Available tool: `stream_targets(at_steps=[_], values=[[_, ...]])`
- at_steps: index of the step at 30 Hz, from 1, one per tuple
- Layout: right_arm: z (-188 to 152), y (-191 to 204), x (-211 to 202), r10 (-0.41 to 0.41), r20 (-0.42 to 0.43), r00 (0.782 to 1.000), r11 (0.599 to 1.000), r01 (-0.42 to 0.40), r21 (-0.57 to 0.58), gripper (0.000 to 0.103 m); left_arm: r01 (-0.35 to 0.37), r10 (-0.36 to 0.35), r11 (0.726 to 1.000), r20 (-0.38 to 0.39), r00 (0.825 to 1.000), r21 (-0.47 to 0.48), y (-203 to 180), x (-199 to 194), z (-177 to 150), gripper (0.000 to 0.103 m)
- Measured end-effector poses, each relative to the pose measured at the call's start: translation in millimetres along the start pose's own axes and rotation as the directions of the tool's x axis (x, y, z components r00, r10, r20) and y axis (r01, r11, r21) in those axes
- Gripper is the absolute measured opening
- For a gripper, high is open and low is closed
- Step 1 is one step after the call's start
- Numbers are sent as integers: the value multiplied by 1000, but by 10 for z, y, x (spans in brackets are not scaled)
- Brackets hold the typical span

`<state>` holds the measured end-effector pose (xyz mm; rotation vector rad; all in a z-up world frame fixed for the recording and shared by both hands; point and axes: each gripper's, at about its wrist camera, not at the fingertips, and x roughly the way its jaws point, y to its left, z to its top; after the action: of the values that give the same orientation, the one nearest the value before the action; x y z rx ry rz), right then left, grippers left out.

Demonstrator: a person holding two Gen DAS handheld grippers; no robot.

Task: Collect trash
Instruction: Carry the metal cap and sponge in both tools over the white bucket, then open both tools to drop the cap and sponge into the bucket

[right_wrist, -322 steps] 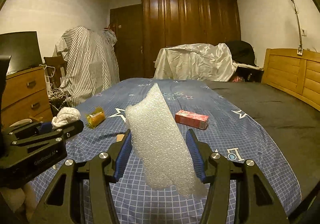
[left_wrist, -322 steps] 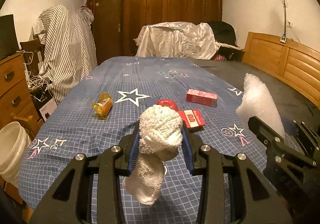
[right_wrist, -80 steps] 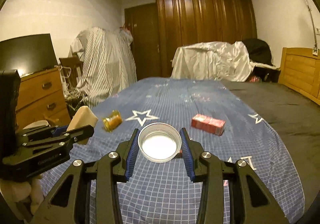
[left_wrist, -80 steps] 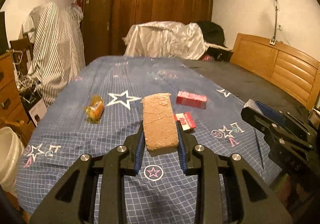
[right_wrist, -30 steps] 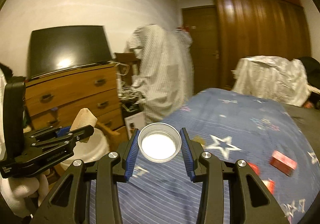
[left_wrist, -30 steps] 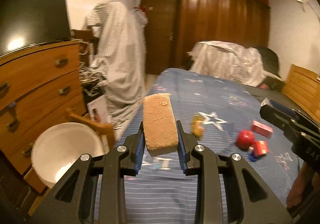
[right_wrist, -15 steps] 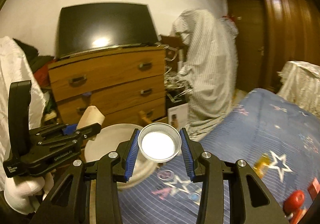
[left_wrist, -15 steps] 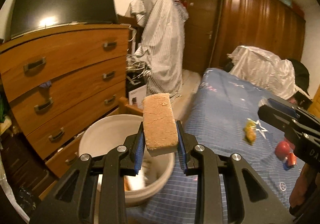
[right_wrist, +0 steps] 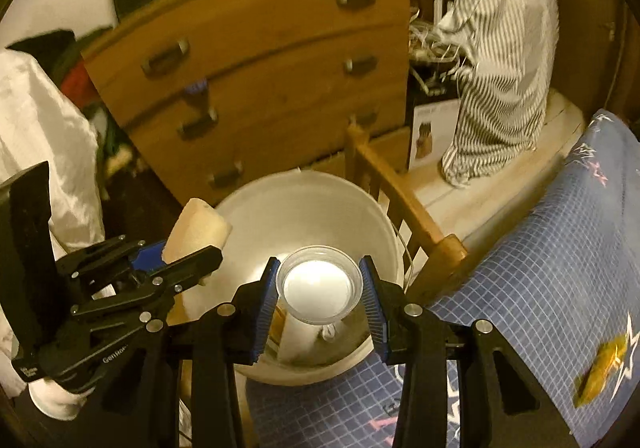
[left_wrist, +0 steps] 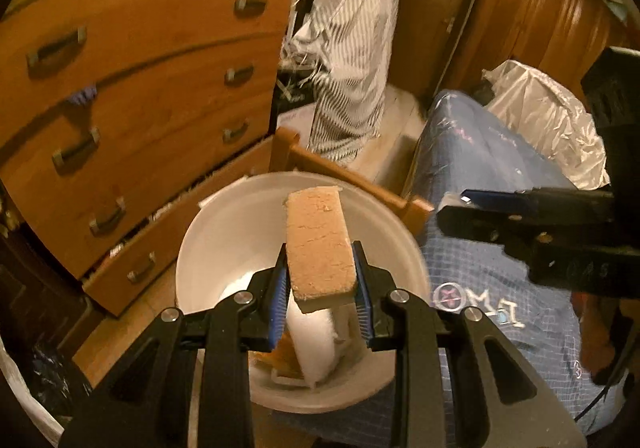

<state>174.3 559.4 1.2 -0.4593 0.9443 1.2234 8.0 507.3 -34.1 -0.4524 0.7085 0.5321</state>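
Your left tongs [left_wrist: 321,298] are clamped on a tan, rough-faced sponge block [left_wrist: 319,244], its long face tilted up and away from you, directly above the open white bucket [left_wrist: 224,232]. Your right tongs [right_wrist: 319,290] are clenched on 1 round clear plastic lid [right_wrist: 319,285], held flat-on to the camera and also over the bucket's mouth. In the bucket you can see white and orange scraps at the bottom; what they are is unclear. The bucket's far rim sits just beside a wooden rail [right_wrist: 404,199], with the dresser [right_wrist: 260,59] close behind it and the blue star-print bed cover [right_wrist: 560,268] touching its near right side. The 2 tongs are near each other, left of the bed edge. 1 orange wrapper [right_wrist: 602,368] lies on the bed cover, well apart from the bucket.
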Motion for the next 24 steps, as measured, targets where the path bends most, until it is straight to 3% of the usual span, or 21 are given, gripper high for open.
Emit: stream_targets(at_steps=[4, 11, 24], values=[[100, -151, 220, -1, -52, 999, 1000, 2, 21, 42, -25, 24, 999, -42, 999, -21, 234, 163, -20, 27], [43, -413, 271, -9, -54, 999, 999, 11, 39, 42, -65, 63, 997, -70, 996, -37, 492, 260, -58, 27], [10, -430, 236, 12, -48, 999, 999, -10, 35, 42, -69, 67, 997, -79, 995, -33, 528, 318, -78, 27]])
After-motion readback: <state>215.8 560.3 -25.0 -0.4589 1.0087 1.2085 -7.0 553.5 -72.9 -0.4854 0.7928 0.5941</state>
